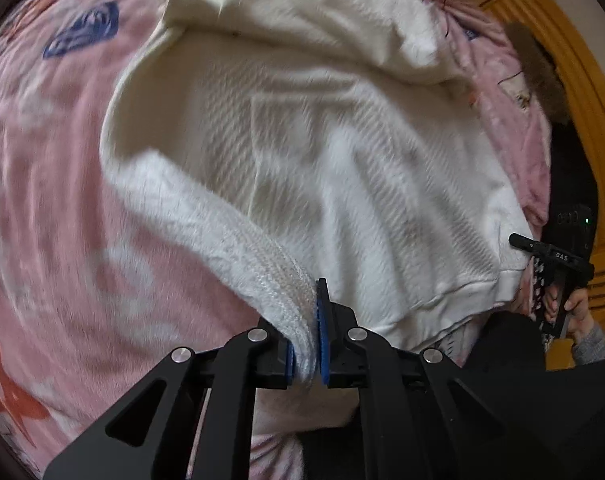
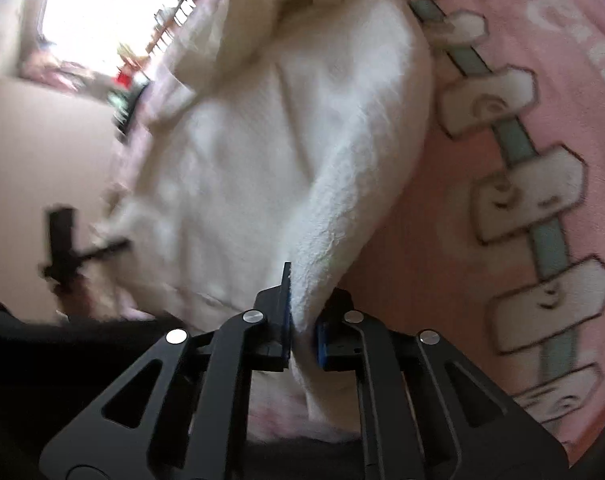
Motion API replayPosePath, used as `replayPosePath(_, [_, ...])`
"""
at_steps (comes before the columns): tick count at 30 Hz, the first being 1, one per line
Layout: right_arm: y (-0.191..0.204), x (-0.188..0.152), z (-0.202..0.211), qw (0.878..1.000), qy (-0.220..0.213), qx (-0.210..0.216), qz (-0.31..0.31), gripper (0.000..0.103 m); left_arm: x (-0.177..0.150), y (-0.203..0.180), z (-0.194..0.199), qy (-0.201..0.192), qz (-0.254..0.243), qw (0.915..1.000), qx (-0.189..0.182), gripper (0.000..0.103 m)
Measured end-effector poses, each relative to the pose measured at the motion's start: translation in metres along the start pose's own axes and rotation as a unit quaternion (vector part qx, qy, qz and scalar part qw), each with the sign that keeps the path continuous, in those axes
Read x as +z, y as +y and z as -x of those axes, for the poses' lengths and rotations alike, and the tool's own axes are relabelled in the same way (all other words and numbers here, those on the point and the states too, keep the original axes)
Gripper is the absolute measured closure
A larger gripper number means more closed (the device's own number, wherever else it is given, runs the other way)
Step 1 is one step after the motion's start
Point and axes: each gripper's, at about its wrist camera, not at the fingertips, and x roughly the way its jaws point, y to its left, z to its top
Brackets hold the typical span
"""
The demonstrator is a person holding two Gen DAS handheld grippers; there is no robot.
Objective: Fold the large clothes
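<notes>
On my left wrist view the left gripper (image 1: 306, 344) has its jaws clamped tight on a sleeve cuff (image 1: 286, 300) of the white sweater (image 1: 302, 128), the ribbed knit squeezed between the blue pads (image 1: 322, 320); the sleeve runs off toward 10 o'clock and joins the body of the garment, which lies spread across the pink blanket (image 1: 54, 200) on the bed, filling the view from 12 down to 4 o'clock; at 3 o'clock I see the other gripper's black fingers at the sweater's hem corner, with a hand (image 1: 574, 308) on its handle below; on my right wrist view the right gripper (image 2: 302, 340) likewise has its jaws pinched on a fold of the white fabric, which rises from the pads toward 12 o'clock; the pink blanket with its printed cartoon strip (image 2: 530, 200) lies at 3 o'clock; at 9 o'clock the left gripper shows as a dark blur at the sweater's far edge; the picture is smeared there
</notes>
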Motion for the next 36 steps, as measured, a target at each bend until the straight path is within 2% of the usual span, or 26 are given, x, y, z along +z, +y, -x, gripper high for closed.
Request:
replayPosePath(6, [0.035,0.036,0.014,0.994,-0.064,0.085,-0.004,0.095,0.030,0.005,0.032,-0.055,0.005,0.9984,-0.015,0.095])
replayPosePath(8, [0.042,0.051,0.016,0.991,-0.079,0.104,-0.007,0.095,0.045,0.007,0.045,-0.081,0.004,0.9966,-0.009,0.095])
replayPosePath(11, [0.047,0.074,0.018,0.984,-0.106,0.139,-0.021,0.095,0.068,0.011,0.061,-0.116,0.010,0.9931,-0.015,0.095])
replayPosePath(13, [0.051,0.096,0.025,0.978,-0.134,0.157,-0.029,0.095,0.085,0.012,0.072,-0.137,0.009,0.9905,-0.006,0.095])
replayPosePath(17, [0.054,0.150,0.048,0.971,-0.176,0.161,-0.030,0.095,0.129,0.016,0.099,-0.180,0.003,0.9836,-0.007,0.095])
replayPosePath(21, [0.059,0.216,0.057,0.966,-0.202,0.161,-0.033,0.095,0.197,0.028,0.123,-0.207,0.013,0.9779,-0.022,0.095])
replayPosePath(23, [0.057,0.259,0.055,0.962,-0.211,0.161,-0.058,0.095,0.235,0.032,0.126,-0.208,0.011,0.9779,-0.010,0.095])
replayPosePath(25, [0.048,0.299,0.050,0.962,-0.209,0.151,-0.090,0.095,0.274,0.037,0.120,-0.197,0.009,0.9802,0.019,0.095])
replayPosePath(27, [0.045,0.329,0.042,0.965,-0.208,0.124,-0.102,0.095,0.315,0.044,0.109,-0.176,0.010,0.9834,0.044,0.095])
replayPosePath(30, [0.044,0.380,0.022,0.970,-0.202,0.078,-0.107,0.095,0.370,0.065,0.087,-0.143,0.035,0.9879,0.049,0.095])
replayPosePath(33, [0.038,0.413,-0.005,0.971,-0.191,0.056,-0.129,0.095,0.415,0.084,0.051,-0.108,0.063,0.9898,0.068,0.095])
replayPosePath(34, [0.036,0.426,-0.019,0.973,-0.183,0.038,-0.135,0.095,0.422,0.089,0.040,-0.098,0.071,0.9899,0.073,0.095])
replayPosePath(36, [0.029,0.436,-0.038,0.973,-0.175,0.027,-0.149,0.095,0.439,0.097,0.009,-0.063,0.083,0.9895,0.099,0.095])
